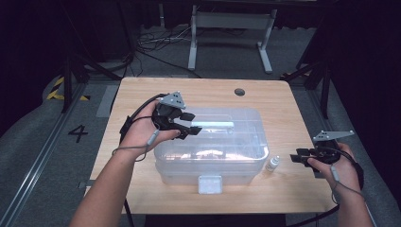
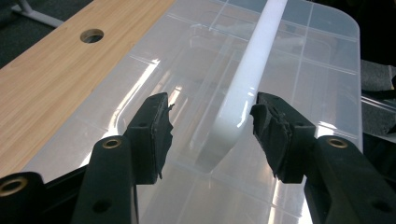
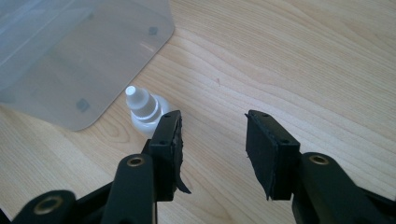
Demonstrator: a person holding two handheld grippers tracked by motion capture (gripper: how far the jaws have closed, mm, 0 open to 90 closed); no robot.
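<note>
Clear plastic storage box, lid on, centred on table.
Left claw spread wide astride white lid handle, unpinched, ready to grip; right claw agape beside small dropper bottle.

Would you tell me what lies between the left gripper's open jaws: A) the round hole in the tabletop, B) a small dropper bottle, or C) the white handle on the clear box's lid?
C: in the left gripper view the left gripper stands open astride the white handle on the clear box's lid.
</note>
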